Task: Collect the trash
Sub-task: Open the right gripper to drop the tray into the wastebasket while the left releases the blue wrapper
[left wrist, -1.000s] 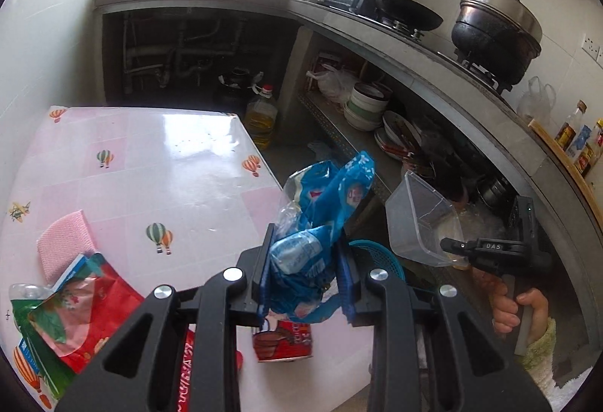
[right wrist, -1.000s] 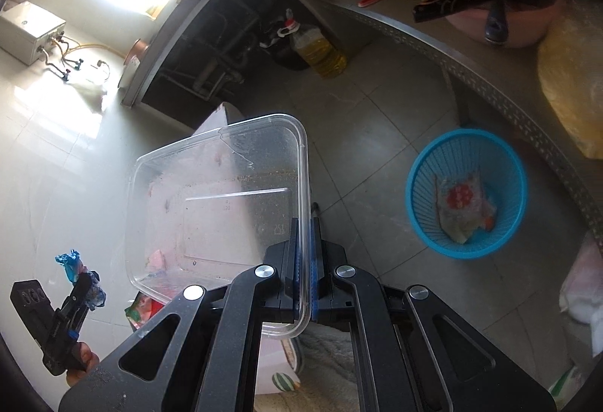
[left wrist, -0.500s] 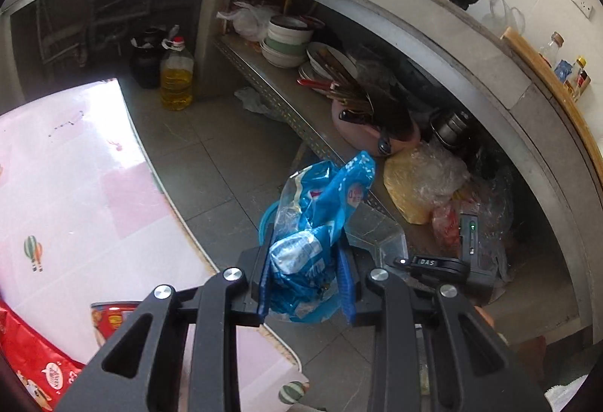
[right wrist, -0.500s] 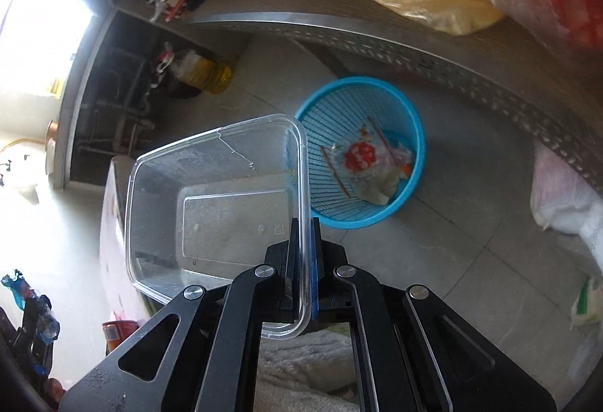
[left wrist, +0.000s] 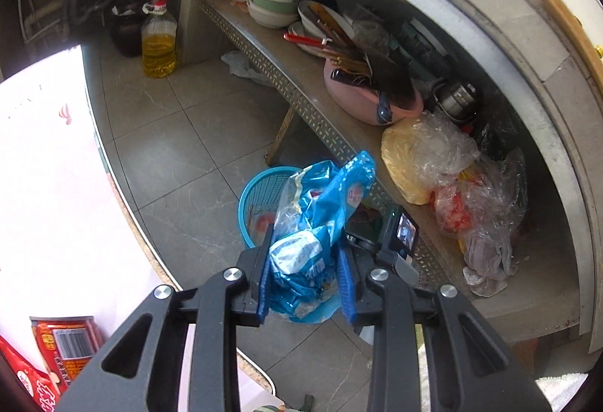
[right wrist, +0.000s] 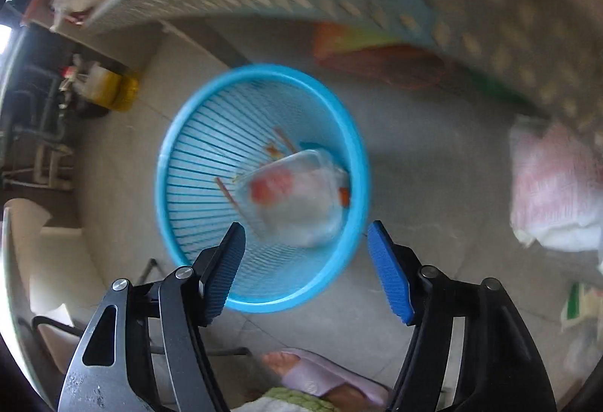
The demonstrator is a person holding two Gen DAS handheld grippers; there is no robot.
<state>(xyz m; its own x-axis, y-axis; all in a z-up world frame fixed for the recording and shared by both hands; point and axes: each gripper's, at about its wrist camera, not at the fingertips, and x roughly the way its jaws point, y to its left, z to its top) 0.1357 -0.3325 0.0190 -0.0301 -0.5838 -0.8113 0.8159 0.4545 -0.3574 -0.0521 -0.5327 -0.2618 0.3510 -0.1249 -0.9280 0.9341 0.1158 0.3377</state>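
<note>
Crumpled blue-and-white plastic snack wrapper (left wrist: 312, 231), shiny film, bunched tall, clamped between the left gripper (left wrist: 304, 278) pads, sticking up past the fingertips. Clear rectangular plastic food container (right wrist: 297, 197), blurred, lies inside the round blue slatted plastic waste basket (right wrist: 188, 133) on the grey tiled floor (left wrist: 181, 148), on top of a red-printed wrapper. Right gripper (right wrist: 305, 268) jaws opening, nothing between them, container below and clear of the pads. Perforated metal shelf (left wrist: 301, 103) edge runs just beside the basket; yellow oil bottle (left wrist: 159, 42) well apart.
</note>
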